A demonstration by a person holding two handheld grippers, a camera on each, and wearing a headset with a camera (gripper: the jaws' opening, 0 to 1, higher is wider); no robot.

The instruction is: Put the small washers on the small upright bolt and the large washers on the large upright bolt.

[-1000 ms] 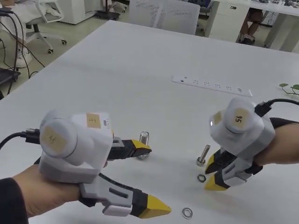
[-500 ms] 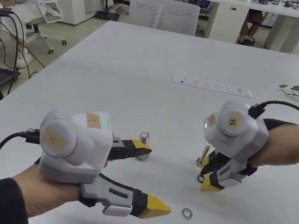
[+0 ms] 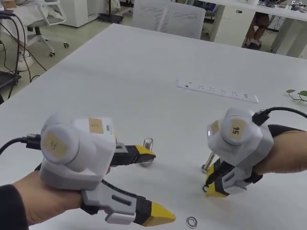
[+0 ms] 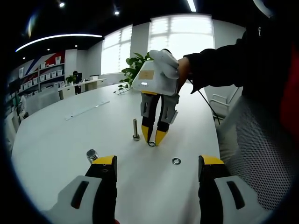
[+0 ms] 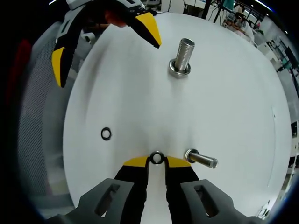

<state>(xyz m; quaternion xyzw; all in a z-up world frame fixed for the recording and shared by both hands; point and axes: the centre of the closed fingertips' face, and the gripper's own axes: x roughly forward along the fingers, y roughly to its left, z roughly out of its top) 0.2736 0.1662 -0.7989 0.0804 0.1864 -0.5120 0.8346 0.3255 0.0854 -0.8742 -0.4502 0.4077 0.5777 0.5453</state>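
The small bolt (image 3: 208, 162) stands upright on the white table (image 3: 144, 72), and the thicker large bolt (image 3: 148, 143) stands to its left. My right gripper (image 3: 209, 188) points down just in front of the small bolt. In the right gripper view its jaws (image 5: 157, 161) pinch a small washer (image 5: 157, 157) flat on the table, next to the small bolt (image 5: 201, 158). A loose washer (image 3: 191, 222) lies nearer me, between the grippers. My left gripper (image 3: 157, 184) hangs open and holds nothing, its upper tip close to the large bolt (image 4: 92, 154).
A white power strip (image 3: 218, 90) lies across the table farther back. A chair back (image 3: 165, 17) stands at the far edge. Plant leaves (image 3: 297, 92) reach in at the right. A wide stretch of bare tabletop lies beyond the bolts.
My right gripper has moved left and down over the small washer and closed around it. The left gripper has stayed where it was, open.
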